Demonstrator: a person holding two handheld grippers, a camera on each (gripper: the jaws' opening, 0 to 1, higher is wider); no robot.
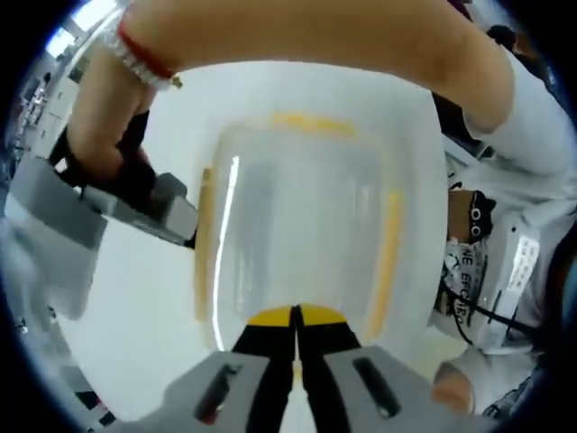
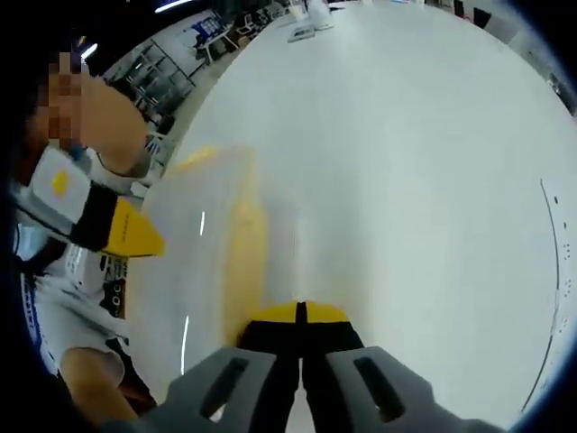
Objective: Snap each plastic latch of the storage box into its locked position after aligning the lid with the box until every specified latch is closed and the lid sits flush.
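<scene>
**Left gripper view: both grippers closed over the clear storage box**

The left gripper view looks down on a translucent storage box (image 1: 306, 225) with its lid (image 1: 302, 180) on, sitting on a white table (image 1: 135, 316). Yellow latches run along the sides: one at the left edge (image 1: 204, 244), one at the right edge (image 1: 388, 262), one at the far edge (image 1: 311, 122). The left gripper (image 1: 296, 317) hangs at the box's near edge, its yellow-tipped jaws pressed together with nothing between them. The right gripper (image 1: 135, 194) comes in at the box's left side, held by a hand (image 1: 104, 117) wearing a beaded bracelet (image 1: 140, 59); its jaw state cannot be told here.

In the right gripper view, the right gripper (image 2: 300, 316) has its jaws together too, empty, just beside a yellow latch (image 2: 243, 262) on the blurred box (image 2: 194, 271). The left gripper (image 2: 99, 221) shows at the box's far side.
</scene>
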